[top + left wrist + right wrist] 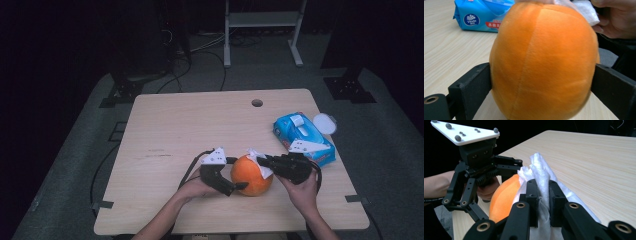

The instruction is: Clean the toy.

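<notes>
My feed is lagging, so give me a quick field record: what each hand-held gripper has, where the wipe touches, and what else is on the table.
left hand-held gripper: jaws clamped on both sides of the orange plush ball
right hand-held gripper: shut on a white wipe
wipe contact: pressed on the ball's top, right side
ball: resting on the wooden table, near the front edge
other items: blue wipes pack, lid open, at the right edge of the table
</notes>
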### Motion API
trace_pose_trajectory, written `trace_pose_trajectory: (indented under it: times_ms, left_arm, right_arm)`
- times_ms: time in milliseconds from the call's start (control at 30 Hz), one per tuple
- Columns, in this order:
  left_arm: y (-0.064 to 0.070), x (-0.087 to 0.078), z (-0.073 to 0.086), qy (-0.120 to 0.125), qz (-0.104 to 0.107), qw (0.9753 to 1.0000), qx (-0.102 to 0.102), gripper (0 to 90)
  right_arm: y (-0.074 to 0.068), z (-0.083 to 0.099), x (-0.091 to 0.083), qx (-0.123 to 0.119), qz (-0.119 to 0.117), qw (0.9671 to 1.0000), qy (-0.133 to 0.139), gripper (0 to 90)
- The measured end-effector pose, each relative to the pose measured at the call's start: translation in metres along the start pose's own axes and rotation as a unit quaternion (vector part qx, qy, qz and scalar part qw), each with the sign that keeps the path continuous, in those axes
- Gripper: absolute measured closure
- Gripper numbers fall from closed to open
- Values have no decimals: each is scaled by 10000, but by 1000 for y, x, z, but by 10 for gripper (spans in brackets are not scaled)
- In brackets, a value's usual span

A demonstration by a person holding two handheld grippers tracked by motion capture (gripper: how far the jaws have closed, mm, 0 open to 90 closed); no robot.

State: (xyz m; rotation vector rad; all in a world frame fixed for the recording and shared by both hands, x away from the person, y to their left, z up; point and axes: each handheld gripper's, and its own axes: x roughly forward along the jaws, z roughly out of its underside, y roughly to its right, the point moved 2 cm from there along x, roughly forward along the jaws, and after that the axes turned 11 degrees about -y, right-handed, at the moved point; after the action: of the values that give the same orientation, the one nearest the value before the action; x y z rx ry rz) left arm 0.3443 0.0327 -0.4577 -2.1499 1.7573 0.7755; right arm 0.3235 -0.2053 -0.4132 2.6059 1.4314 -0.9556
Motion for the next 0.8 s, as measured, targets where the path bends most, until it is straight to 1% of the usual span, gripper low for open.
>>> trace_pose_trajectory:
  times_ms: [33,67,100,133,167,200,267,300,367,433,467,500,533,567,600,633,700,767,800]
  left_arm:
    - [2,-2,-1,38,-44,10000,51,101]
    - [2,-2,-1,38,-44,10000,51,157]
    - [5,-7,-5,-28,-137,9999,83,216]
    - [5,-7,-5,-28,-137,9999,83,250]
    - [10,-12,-10,-92,-192,9996,175,277]
    - [10,-12,-10,-92,-192,9996,175,289]
    - [13,-21,-15,-142,-209,9994,242,294]
    - [14,-30,-19,-119,-180,9994,253,295]
    - [13,-36,-20,-226,-217,9992,264,294]
    - [10,-36,-17,-335,-253,9989,222,294]
    - [10,-36,-17,-335,-253,9989,222,294]
    - [8,-33,-13,-347,-240,9991,101,296]
    - [7,-33,-13,-341,-246,9991,57,298]
    - [6,-33,-13,-346,-267,9990,11,298]
    - [6,-33,-13,-346,-267,9990,11,296]
    - [5,-32,-12,-338,-305,9989,-78,293]
    - [4,-29,-11,-341,-339,9988,-109,285]
    - [5,-27,-10,-290,-350,9988,-187,282]
    - [5,-26,-11,-274,-365,9987,-213,280]
  right_arm:
    - [0,0,0,6,13,10000,3,801]
    - [0,0,0,6,13,10000,3,801]
    - [1,-1,-2,43,4,10000,44,800]
    - [1,-1,-3,79,-28,9999,85,801]
    - [1,-2,-4,89,-65,9999,122,800]
    - [1,-2,-4,89,-65,9999,122,800]
    - [-2,-5,-5,67,-130,9997,202,801]
    - [-2,-5,-5,92,-189,9995,233,801]
    - [-2,-5,-3,104,-222,9995,206,800]
    - [1,-3,3,162,-247,9995,93,799]
    - [1,-3,3,162,-247,9995,93,799]
    - [3,-1,8,261,-326,9991,74,799]
    - [3,-1,8,240,-309,9992,65,800]
    - [1,-2,8,183,-262,9995,68,802]
    - [-2,-3,7,121,-234,9996,62,803]
    - [-5,-4,7,50,-205,9998,67,803]
    - [-12,-6,7,-88,-204,9997,96,803]
    - [-19,-8,8,-227,-246,9994,103,802]
    - [-24,-10,8,-314,-322,9989,119,802]
